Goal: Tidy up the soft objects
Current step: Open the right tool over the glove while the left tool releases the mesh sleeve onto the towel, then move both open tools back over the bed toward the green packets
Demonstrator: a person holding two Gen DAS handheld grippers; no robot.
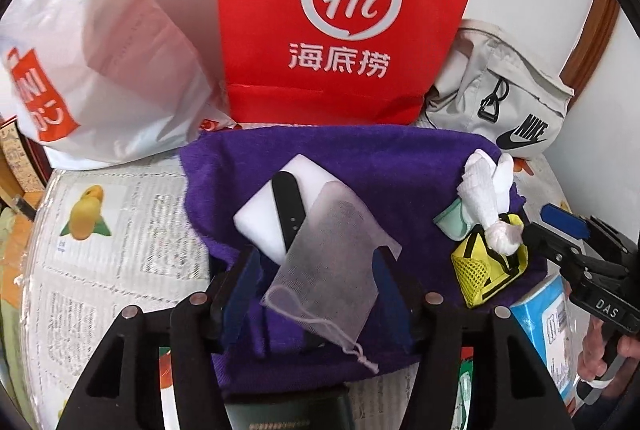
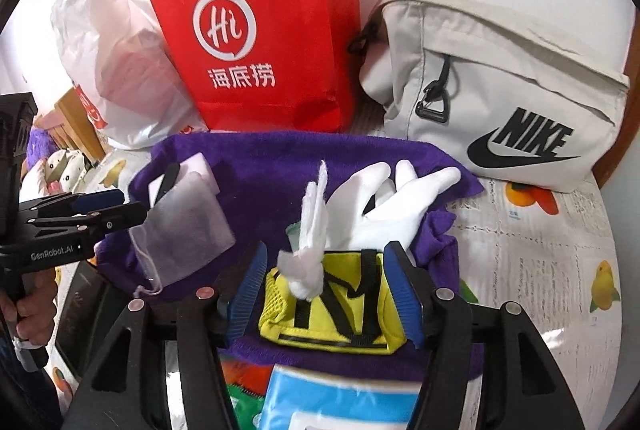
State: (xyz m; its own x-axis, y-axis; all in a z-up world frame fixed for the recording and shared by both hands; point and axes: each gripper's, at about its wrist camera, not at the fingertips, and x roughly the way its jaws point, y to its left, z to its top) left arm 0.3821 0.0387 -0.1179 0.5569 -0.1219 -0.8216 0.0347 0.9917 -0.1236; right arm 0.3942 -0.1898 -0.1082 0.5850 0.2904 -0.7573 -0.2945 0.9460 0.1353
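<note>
Lying nearest, between the parted fingers of the left gripper (image 1: 316, 270) without being pressed: a sheer drawstring pouch (image 1: 324, 262) on a purple towel (image 1: 400, 170). Standing behind, a red paper bag (image 1: 344, 18), a white plastic bag (image 1: 108, 62), a grey Nike pouch (image 2: 500, 90). Straddling a small yellow bag (image 2: 332, 306), right gripper (image 2: 332, 286) likewise apart, not clamping. Resting on the towel, a white glove (image 2: 384, 206).

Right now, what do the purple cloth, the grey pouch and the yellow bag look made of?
Purple cloth: fuzzy matte pile, probably terry or microfibre. Grey pouch: thin, semi-transparent non-woven or mesh, since the dark strap shows through; white drawstring. Yellow bag: smooth woven synthetic, likely nylon, with open mesh on one side and black webbing straps.
</note>
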